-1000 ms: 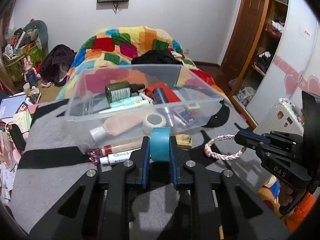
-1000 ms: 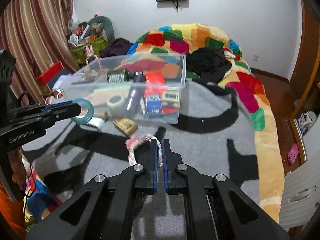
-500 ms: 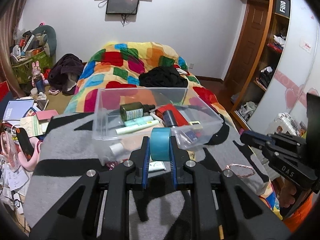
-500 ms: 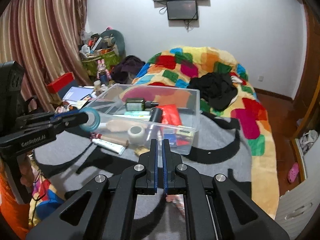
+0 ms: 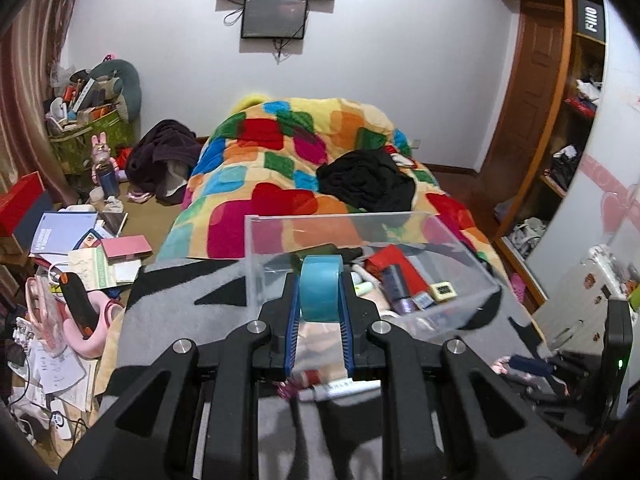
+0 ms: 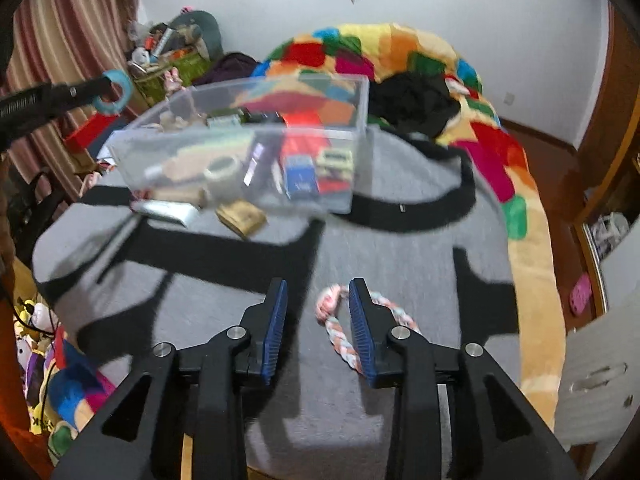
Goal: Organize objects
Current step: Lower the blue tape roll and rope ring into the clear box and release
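Showing left tongs (image 5: 320,300) clamped on blue tape roll (image 5: 321,287) above clear box (image 5: 460,276); only right view shows braided rope (image 6: 340,328) between opening right tongs (image 6: 317,300), previously together.

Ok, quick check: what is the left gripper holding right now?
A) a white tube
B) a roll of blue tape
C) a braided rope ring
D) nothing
B: the left gripper is shut on the roll of blue tape, held up in front of the clear bin, while the braided rope ring lies on the grey blanket by the right gripper, whose jaws are opening.
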{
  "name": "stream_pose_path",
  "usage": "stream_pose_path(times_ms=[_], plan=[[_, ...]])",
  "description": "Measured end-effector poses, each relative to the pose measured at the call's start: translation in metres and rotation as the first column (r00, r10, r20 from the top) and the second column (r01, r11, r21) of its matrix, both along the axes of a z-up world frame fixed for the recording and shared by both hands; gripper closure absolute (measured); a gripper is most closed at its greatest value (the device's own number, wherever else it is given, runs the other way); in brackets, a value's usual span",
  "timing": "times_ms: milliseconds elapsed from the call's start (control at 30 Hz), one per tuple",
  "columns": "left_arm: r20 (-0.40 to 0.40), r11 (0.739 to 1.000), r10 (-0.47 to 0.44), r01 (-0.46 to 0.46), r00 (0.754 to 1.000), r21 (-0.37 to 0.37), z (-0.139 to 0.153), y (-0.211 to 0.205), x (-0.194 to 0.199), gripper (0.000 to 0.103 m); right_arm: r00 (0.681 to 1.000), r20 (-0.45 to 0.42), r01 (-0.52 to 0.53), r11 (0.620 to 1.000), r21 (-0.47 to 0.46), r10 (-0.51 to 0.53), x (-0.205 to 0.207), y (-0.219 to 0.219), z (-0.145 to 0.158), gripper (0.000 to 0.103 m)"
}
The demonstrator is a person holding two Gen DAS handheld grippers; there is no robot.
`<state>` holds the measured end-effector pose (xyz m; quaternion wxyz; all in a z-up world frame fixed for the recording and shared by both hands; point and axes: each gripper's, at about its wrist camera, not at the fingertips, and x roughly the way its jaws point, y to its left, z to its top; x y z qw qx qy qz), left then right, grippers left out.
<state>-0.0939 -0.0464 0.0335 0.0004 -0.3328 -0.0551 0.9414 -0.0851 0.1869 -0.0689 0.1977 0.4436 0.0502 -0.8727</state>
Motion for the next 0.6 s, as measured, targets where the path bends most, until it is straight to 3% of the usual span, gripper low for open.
stream_pose_path(times_ms=[67,167,600], plan=[[0.024,1.000,0.006,-0.006,1.000,0.005,-0.006,-0.004,-0.011,0.085,1.000,0.027,0.004,1.000,0.009,-0.004,-0.003,0.000,-0.010,0.075],[0.062,1.000,0.005,-0.005,0.998,0.014,-0.015,-0.008,-0.027,0.085,1.000,-0.005,0.008,1.000,0.021,-0.008,-0.001,-0.001,-0.010,0.092],[0.187,1.000,-0.025,0.022,0.982,0.018,-0.051,-0.001,-0.064,0.085,0.983,-0.184,0.001,0.995,-0.096,-0.019,-0.023,-0.015,0.063,0.092]])
